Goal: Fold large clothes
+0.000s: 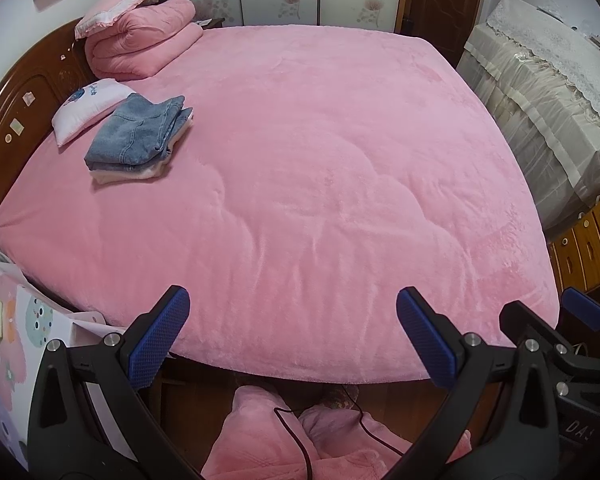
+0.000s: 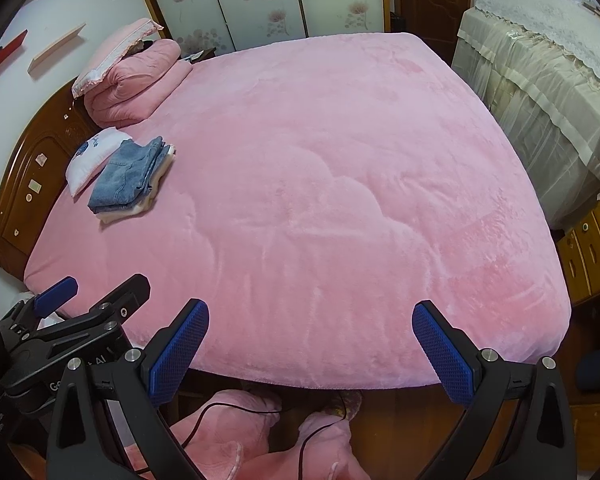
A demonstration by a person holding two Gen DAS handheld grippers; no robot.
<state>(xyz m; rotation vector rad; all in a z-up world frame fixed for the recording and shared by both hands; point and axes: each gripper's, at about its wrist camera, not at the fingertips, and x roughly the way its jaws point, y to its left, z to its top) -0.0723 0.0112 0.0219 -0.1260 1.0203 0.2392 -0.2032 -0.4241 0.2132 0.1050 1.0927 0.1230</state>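
Over the bed's (image 1: 340, 200) near edge we hold the left gripper (image 1: 292, 336) and right gripper (image 2: 310, 346) with fingers spread and empty, while the folded jeans (image 1: 136, 136), soft but heavy-looking, lie near the headboard, best gripped along a folded edge.

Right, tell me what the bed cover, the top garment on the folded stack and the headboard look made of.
Bed cover: plush fleece-like fabric, matte and fuzzy, with stitched quilting lines. Top garment: likely denim, faded blue with visible seams. Headboard: apparently wood, dark brown and glossy with carved panels; solid or veneer is unclear.
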